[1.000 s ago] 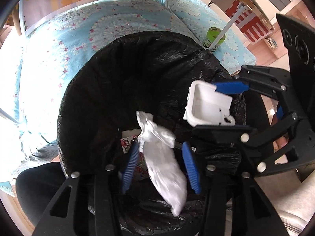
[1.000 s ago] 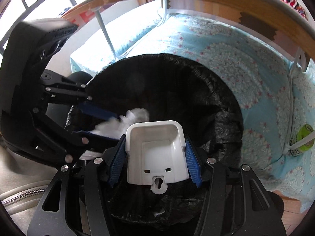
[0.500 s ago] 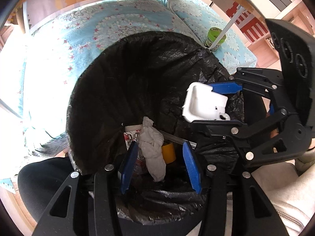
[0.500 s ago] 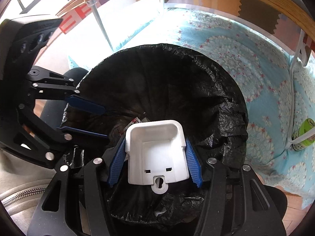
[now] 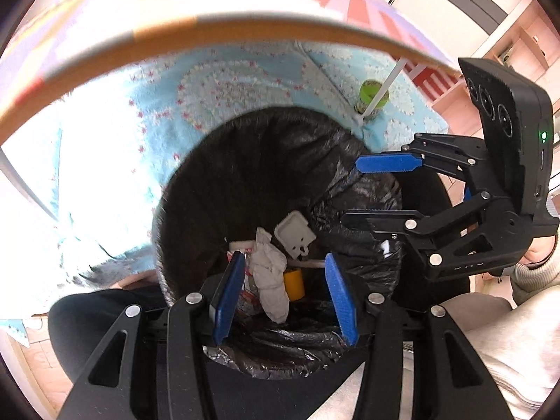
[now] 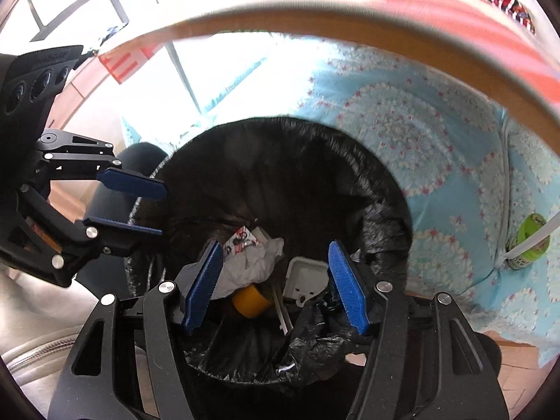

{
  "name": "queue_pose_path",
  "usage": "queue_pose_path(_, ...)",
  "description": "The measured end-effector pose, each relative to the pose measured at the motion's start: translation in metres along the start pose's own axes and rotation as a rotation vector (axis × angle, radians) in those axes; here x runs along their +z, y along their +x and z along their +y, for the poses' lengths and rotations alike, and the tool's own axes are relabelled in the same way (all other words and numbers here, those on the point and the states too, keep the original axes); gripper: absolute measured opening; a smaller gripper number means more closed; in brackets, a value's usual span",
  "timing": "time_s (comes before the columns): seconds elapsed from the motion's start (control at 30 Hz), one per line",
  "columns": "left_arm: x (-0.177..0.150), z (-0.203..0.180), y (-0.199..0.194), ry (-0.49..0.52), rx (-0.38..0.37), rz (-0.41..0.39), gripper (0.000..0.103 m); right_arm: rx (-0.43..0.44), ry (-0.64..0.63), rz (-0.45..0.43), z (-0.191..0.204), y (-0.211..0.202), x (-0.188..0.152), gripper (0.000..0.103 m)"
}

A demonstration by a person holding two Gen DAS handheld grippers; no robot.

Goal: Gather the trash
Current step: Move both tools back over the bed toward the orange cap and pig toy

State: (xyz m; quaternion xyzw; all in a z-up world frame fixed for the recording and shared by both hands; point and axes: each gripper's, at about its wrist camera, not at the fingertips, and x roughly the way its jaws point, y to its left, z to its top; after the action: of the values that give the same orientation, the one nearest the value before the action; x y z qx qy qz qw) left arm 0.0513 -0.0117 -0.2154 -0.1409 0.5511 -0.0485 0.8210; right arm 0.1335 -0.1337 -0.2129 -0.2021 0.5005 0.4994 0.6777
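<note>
No brand or wording can be read anywhere: the printed wrapper [image 6: 241, 239] at the bottom of the bin shows only red and white graphics, and the label on the green bottle [image 5: 371, 99] standing on the mat is too small and blurred to make out. The trash lies at the bottom of the bin [image 5: 196, 182], a round container lined with a crinkled, glossy black plastic bag whose edge folds over the rim. In the pile, a crumpled white tissue [image 5: 269, 273] is draped across the middle, soft and creased; just beside it sits a white plastic box [image 5: 293, 233], a shallow moulded shell with rounded corners and a small keyhole tab on one edge, tilted against the liner. A short yellow cylinder [image 6: 250, 301] rests under the tissue's edge, touching it, next to a thin white strip. The left gripper [image 5: 283, 297] hangs over the bin with its blue ribbed pads apart and nothing between them. The right gripper [image 6: 276, 283] also stands over the bin mouth; its jaws have just been opening and now hold nothing, the box lying far below them. Around the bin spreads a light-blue mat [image 6: 420, 147] patterned with white rings and pink stars, under a curved wooden edge.
</note>
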Motion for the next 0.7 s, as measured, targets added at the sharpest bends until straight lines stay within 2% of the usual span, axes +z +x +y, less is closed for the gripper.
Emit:
queue_pose_path(0.37,0.014,-0.012,-0.054,0.057,0.014,-0.13,0.046,-0.037,-0.028,-0.117,0.002,-0.05,0.019,0.062)
queue_pose_path(0.7,0.044,-0.016,-0.098,0.092,0.018,-0.259,0.046,-0.059,-0.06,-0.229,-0.003,-0.095,0.047,0.063)
